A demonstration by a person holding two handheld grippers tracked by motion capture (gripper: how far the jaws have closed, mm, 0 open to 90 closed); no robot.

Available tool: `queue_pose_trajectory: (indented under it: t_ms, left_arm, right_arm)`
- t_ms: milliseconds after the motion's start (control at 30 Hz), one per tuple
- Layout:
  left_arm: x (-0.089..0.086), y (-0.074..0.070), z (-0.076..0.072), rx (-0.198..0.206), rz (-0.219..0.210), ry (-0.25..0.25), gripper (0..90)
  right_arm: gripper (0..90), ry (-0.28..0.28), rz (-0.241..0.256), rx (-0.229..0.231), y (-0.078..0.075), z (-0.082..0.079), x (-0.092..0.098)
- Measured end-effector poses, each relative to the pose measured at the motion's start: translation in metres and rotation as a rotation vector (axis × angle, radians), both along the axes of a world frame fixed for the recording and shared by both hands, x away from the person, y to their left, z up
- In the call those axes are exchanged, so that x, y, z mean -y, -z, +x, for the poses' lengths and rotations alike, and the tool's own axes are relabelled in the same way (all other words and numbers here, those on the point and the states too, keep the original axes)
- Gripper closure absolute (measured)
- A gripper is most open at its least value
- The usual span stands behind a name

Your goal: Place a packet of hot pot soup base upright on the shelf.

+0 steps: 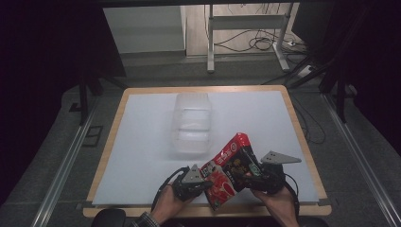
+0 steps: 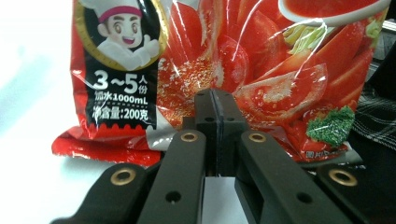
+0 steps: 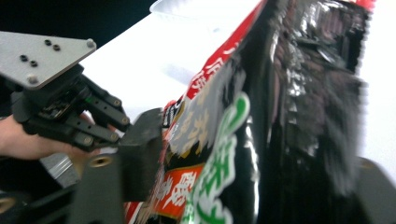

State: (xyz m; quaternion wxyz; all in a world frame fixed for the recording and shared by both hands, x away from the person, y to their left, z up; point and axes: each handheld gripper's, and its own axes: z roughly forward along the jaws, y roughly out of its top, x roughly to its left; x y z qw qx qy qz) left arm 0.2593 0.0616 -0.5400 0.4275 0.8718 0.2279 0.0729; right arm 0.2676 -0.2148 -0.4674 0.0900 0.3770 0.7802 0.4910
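While both hands sit at the near edge of the tabletop (image 1: 142,142), the red soup-base packet (image 1: 230,169) hangs lifted between them: the left hand-held gripper (image 1: 206,184) is pinched closed on its lower edge, the right hand-held gripper (image 1: 249,179) clamps its dark side. Farther off, the clear plastic container (image 1: 192,124) stands empty, so placing the packet inside likely remains.

Clear plastic container (image 1: 191,124) mid-table (image 1: 142,142).
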Motion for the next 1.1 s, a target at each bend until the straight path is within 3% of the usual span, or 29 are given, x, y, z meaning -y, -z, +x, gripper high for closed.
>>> queue_pose_trajectory:
  t_ms: [167, 200, 233, 300, 367, 500, 633, 867, 1100]
  left_arm:
    - [0.000, -0.001, 0.001, -0.013, -0.011, -0.002, 90.0]
    - [-0.001, -0.002, 0.001, -0.003, 0.008, 0.011, 90.0]
    - [0.001, -0.002, -0.001, 0.003, 0.000, 0.002, 90.0]
    - [0.000, -0.006, -0.005, 0.036, 0.039, 0.019, 90.0]
    - [-0.001, -0.008, -0.008, 0.056, 0.045, 0.029, 89.9]
    - [-0.003, -0.012, -0.013, 0.066, 0.028, 0.045, 82.2]
    - [-0.004, -0.014, -0.016, 0.068, 0.003, 0.036, 73.7]
    - [-0.006, -0.014, -0.017, 0.080, 0.014, 0.015, 60.0]
    - [-0.009, -0.016, -0.019, 0.093, 0.020, -0.016, 49.8]
  right_arm:
    - [62.8, 0.053, 0.032, 0.006, 0.000, 0.002, -0.003]
    - [65.8, 0.057, 0.050, 0.001, 0.000, 0.003, -0.003]
    - [69.7, 0.058, 0.081, -0.023, -0.002, 0.005, -0.003]
    - [70.9, 0.053, 0.091, -0.028, -0.002, 0.005, -0.002]
    - [74.9, 0.041, 0.113, -0.021, -0.006, 0.007, 0.000]
    - [76.3, 0.022, 0.137, -0.016, -0.014, 0.008, 0.003]
    - [76.3, 0.020, 0.124, 0.019, -0.025, 0.009, 0.007]
    - [76.0, 0.041, 0.120, 0.047, -0.034, 0.013, 0.015]
    - [75.3, 0.056, 0.137, 0.044, -0.040, 0.019, 0.021]
